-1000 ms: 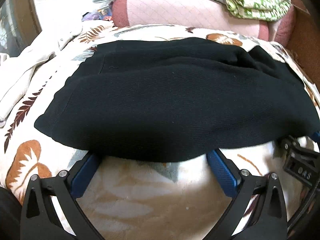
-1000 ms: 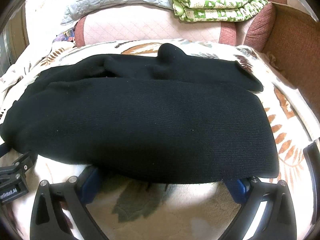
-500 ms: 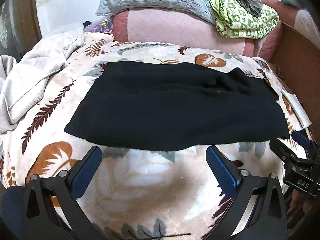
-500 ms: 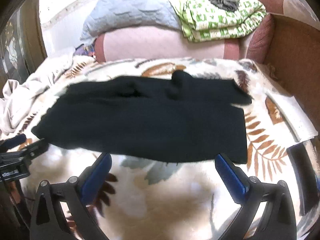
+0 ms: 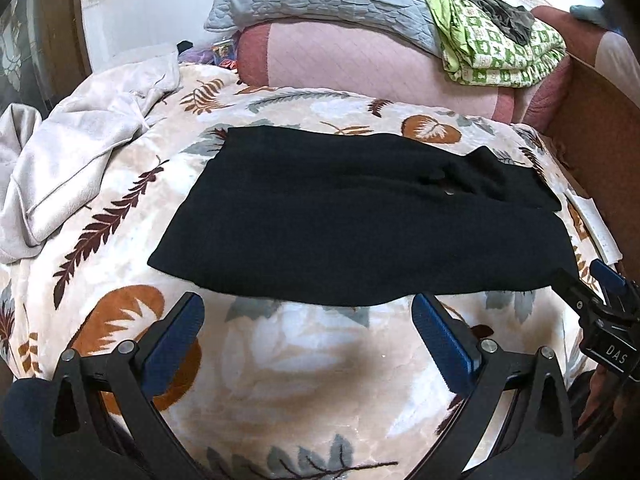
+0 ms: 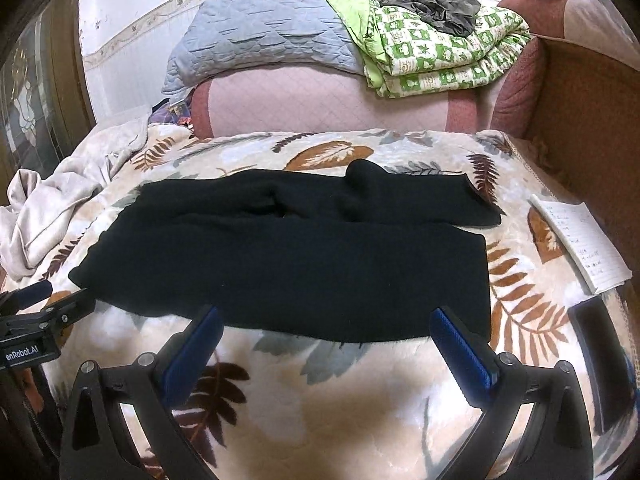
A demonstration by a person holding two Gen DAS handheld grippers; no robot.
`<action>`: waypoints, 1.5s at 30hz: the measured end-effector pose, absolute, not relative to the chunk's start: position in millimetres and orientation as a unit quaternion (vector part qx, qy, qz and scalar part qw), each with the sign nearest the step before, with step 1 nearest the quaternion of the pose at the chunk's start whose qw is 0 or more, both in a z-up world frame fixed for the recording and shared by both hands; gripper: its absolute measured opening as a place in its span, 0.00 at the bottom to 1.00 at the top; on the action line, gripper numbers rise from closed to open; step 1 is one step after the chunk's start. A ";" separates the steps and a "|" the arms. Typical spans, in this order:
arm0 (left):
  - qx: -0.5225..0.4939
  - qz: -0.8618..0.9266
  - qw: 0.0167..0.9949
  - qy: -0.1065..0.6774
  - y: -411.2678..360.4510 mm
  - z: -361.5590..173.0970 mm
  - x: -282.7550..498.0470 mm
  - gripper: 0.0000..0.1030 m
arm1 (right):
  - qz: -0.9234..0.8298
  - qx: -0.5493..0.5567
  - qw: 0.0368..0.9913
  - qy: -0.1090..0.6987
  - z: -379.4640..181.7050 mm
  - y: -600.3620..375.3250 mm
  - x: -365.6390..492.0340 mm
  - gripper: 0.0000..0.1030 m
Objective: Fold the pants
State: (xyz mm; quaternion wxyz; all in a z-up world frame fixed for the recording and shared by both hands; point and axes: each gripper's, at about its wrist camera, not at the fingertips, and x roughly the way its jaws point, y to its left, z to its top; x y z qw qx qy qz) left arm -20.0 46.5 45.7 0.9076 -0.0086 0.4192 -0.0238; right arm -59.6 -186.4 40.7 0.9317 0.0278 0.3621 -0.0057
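Black pants (image 5: 360,220) (image 6: 296,256) lie folded lengthwise into a long flat band across a leaf-patterned blanket (image 5: 304,364) (image 6: 320,392). A bunched part of the pants sticks out at the far edge, right of the middle. My left gripper (image 5: 306,312) is open just short of the near hem, nothing between its blue pads. My right gripper (image 6: 324,326) is open too, its pad tips level with the near hem and above the blanket. Each gripper shows at the edge of the other's view: the right gripper (image 5: 600,300) and the left gripper (image 6: 44,304).
A crumpled grey-white cloth (image 5: 72,172) lies left of the pants. Behind stand a pink bolster (image 6: 320,100), a grey quilt (image 6: 260,44) and a green checked blanket (image 6: 440,52). A lined notepad (image 6: 580,244) lies at the right by a brown wall (image 6: 592,128).
Both grippers have drawn back and up from the pants' near hem, which earlier lay over their pads. The pants stay flat on the blanket, now seen whole and farther away.
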 end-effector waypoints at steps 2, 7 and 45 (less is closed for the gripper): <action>-0.013 -0.021 0.907 0.420 49.8 45.3 -18.3 1.00 | -0.007 0.027 0.932 0.361 41.0 -186.4 -58.7 1.00; -0.012 -0.019 0.908 0.419 55.1 45.4 -13.8 1.00 | -0.009 0.028 0.932 0.362 41.9 -189.7 -56.0 1.00; -0.072 0.024 0.875 0.478 95.6 -4.3 60.8 0.09 | -0.090 0.174 0.887 0.418 -16.3 -313.6 -14.0 0.25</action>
